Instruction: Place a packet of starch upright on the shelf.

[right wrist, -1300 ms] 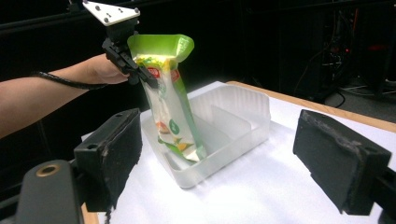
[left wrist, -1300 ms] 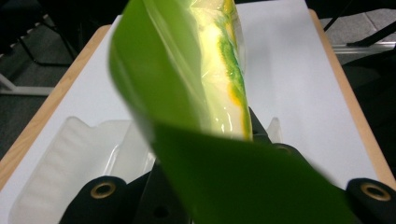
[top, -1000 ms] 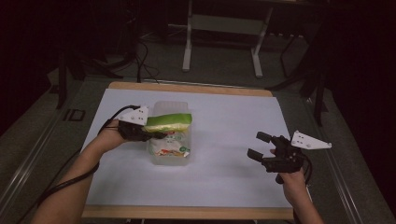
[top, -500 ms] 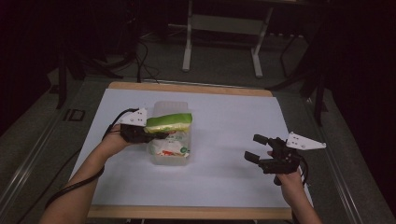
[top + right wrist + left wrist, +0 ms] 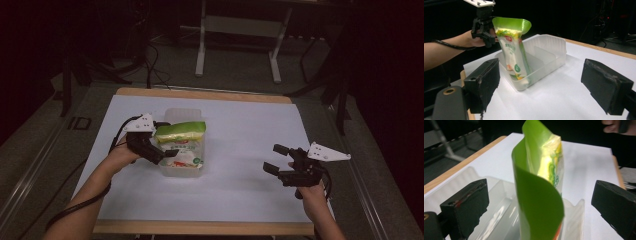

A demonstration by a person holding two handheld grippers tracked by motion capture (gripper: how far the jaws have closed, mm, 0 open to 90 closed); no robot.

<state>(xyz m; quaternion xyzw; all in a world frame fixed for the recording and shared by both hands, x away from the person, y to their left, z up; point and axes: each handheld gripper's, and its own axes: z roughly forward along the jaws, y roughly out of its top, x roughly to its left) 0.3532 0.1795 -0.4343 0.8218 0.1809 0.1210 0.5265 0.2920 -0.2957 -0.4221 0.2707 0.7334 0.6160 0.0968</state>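
A green-topped food pouch [image 5: 180, 131] stands upright in the near end of a clear plastic container [image 5: 183, 113] on the white table sheet. My left gripper [image 5: 167, 139] is at the pouch's left side, level with its green top edge. Its jaws have just been opening and now stand open. In the left gripper view the pouch top [image 5: 536, 195] rises between the two pads [image 5: 466, 207] without touching either. My right gripper [image 5: 275, 158] hovers open and empty over the sheet at the right, pointing toward the container [image 5: 549, 50] and pouch [image 5: 512, 50].
The white sheet [image 5: 240, 130] covers a wooden-edged table [image 5: 200, 227]. A metal stand's legs [image 5: 200, 55] and cables lie on the dark floor beyond the far edge. The container has a divider [image 5: 544, 56] partway along it.
The left gripper's jaws, shut on the pouch's top edge before, have opened and let it go. The pouch stays upright in the container. The right hand has kept still.
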